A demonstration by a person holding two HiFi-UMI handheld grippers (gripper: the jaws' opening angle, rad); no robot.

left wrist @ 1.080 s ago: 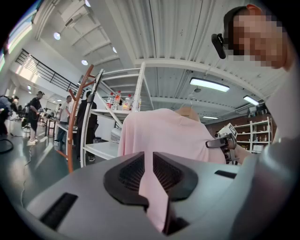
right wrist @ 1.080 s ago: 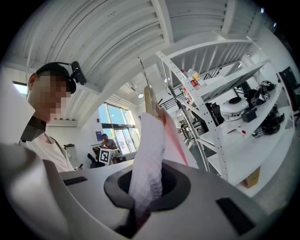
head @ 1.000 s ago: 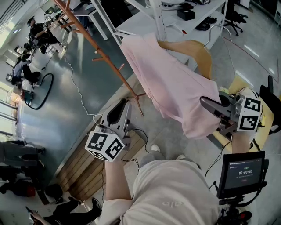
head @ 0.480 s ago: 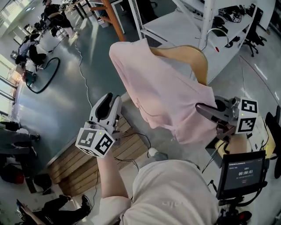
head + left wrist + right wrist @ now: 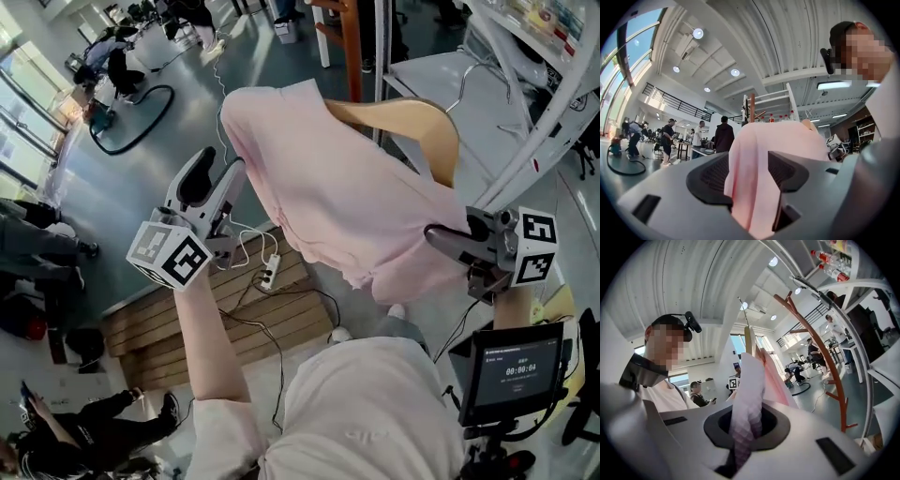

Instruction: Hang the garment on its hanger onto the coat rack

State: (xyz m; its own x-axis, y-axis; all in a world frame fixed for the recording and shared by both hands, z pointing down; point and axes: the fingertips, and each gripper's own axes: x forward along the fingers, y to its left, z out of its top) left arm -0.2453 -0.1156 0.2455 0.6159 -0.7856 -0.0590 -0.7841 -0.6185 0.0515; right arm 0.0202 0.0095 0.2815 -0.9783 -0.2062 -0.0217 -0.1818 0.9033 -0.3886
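A pink garment [image 5: 347,206] hangs on a wooden hanger [image 5: 417,120], held up in front of me. My left gripper [image 5: 228,171] is at the garment's left edge. Its jaws have just been opening and stand wide, with pink cloth [image 5: 750,168] hanging between them. My right gripper [image 5: 433,234] is shut on the garment's lower right edge, and the cloth [image 5: 746,413] is pinched between its jaws. The reddish-brown coat rack [image 5: 827,366] with pegs stands beyond the garment. Its post [image 5: 352,37] shows at the top of the head view.
White metal shelving [image 5: 530,131] and a white table [image 5: 441,70] stand at the right. A wooden pallet [image 5: 178,323] with a power strip [image 5: 270,274] lies on the floor. A screen on a stand [image 5: 514,367] is at my lower right. People [image 5: 112,66] work far left.
The left gripper rose from low at my left to the garment's left edge and its jaws opened around the cloth. The right gripper kept its grip. The view swung and the rack's pegs left it.
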